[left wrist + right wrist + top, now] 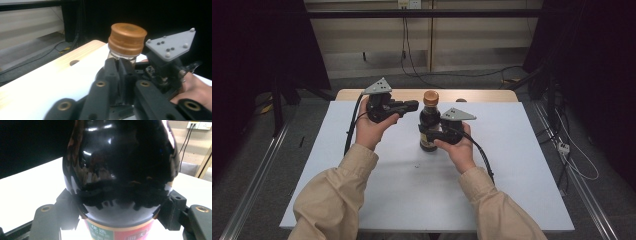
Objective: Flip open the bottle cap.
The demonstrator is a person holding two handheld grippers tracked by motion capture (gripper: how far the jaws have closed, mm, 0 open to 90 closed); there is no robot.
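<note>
Dark sauce bottle [429, 131] upright near the middle of the high view, on the white table [402, 185], long axis vertical, brown cap [430, 97] on top. Right gripper [438, 135] closed around the bottle's body from the right of the frame, jaws pressed against both sides of the glass just above the red and green label [117, 232] (seen close in the right gripper view, where the glossy dark shoulder [120, 157] bulges between the jaws). Left gripper [413, 104] raised to the upper left of the bottle, at about cap height, tips aimed rightward toward the neck and just short of it. In the left gripper view, jaws drawn narrow, nearly together, with the cap [127, 38] directly ahead and slightly above their tips, apparently not yet clasped. Likely next: spreading the left jaws and closing on the cap for unscrewing, so the deciding relation is cap just beyond and above the left tips, on the vertical axis, body braced by the right.
</note>
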